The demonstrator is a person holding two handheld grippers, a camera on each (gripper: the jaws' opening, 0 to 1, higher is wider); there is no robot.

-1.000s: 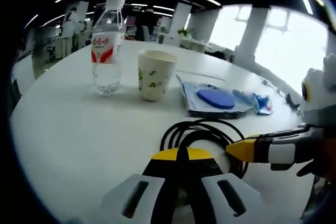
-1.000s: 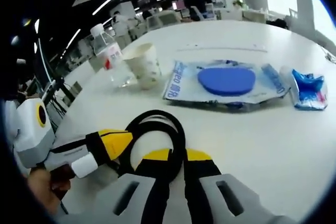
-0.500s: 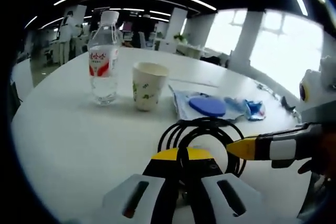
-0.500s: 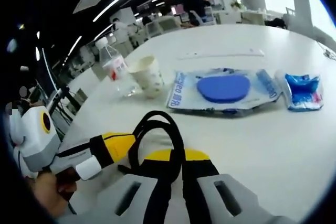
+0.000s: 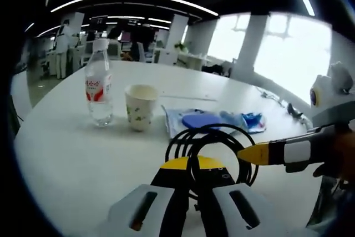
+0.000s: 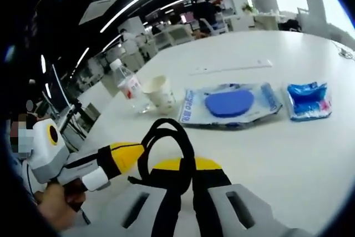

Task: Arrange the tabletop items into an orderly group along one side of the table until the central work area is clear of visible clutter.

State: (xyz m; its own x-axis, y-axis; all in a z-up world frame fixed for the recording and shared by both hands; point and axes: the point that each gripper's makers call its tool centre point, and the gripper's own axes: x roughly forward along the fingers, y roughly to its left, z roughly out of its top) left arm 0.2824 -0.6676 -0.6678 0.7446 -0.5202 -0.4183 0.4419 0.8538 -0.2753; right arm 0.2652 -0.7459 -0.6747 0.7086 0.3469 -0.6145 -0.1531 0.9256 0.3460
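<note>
Tabletop items on round white table (image 5: 66, 154), flat clear packet with blue disc (image 6: 228, 104), coiled black cable (image 5: 213, 145) clamped by left gripper (image 5: 194, 192) and right gripper (image 6: 186, 192) at near edge, clear plastic water bottle (image 5: 99, 90), white paper cup (image 5: 139, 107), small blue wrapper (image 6: 308, 100)

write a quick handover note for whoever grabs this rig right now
Left tool: shut on the black cable coil.
Right tool: shut on the same coil, which hangs between the two tools.
On the white table: water bottle, paper cup, blue disc on its clear bag, small blue packet, all in a loose row.
Done: coil gripped.
Left: set the coil beside that row, tighten the group.
</note>
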